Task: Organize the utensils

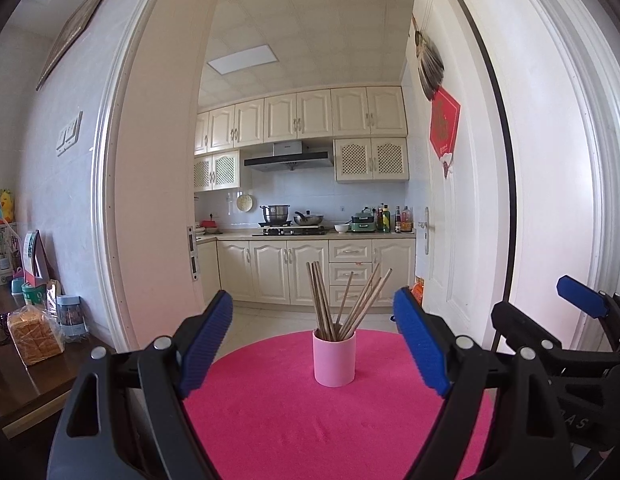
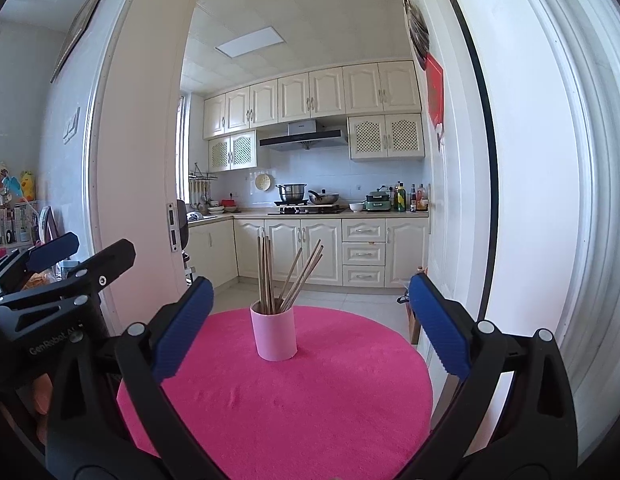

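Observation:
A pink cup (image 1: pixel 334 358) stands upright on a round pink table mat (image 1: pixel 333 432), holding several wooden chopsticks (image 1: pixel 341 300) that fan out above its rim. My left gripper (image 1: pixel 313 312) is open and empty, its blue pads wide apart, short of the cup. The cup (image 2: pixel 274 334) with its chopsticks (image 2: pixel 286 276) also shows in the right wrist view on the mat (image 2: pixel 278 408). My right gripper (image 2: pixel 310 294) is open and empty, also short of the cup. Each gripper shows at the edge of the other's view.
A dark wooden side table (image 1: pixel 22 384) at the left holds a bread loaf (image 1: pixel 34 338) and jars. A white door frame (image 1: pixel 110 200) and an open white door (image 1: pixel 461 200) flank the way into the kitchen beyond.

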### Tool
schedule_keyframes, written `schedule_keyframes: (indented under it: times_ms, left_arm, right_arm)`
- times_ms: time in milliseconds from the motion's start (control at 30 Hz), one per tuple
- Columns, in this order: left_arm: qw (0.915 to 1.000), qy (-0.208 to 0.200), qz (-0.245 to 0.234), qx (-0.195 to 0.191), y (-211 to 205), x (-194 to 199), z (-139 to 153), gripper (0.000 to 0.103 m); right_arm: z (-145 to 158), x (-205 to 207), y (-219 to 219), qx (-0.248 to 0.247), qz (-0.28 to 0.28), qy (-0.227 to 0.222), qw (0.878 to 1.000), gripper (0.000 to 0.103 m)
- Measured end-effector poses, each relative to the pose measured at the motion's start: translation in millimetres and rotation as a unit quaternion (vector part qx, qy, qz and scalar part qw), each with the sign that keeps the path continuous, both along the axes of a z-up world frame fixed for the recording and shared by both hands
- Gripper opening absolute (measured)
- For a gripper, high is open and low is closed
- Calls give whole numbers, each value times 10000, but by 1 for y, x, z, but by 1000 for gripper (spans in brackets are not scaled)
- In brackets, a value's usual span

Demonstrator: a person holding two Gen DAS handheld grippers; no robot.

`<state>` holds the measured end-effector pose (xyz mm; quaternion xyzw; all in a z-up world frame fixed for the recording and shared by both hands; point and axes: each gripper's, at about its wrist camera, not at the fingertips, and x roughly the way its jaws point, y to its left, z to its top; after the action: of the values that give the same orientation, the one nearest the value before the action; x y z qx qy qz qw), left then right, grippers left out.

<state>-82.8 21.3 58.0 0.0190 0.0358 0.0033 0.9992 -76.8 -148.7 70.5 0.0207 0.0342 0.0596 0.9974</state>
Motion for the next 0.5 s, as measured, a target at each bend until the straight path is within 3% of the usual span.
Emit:
schedule_keyframes:
  times_ms: [500]
  left_arm:
    - [10000,56,-58,-30,-2,3,-2,81]
  right_arm:
    - [-3,2,-7,39,-21,107,9999,96]
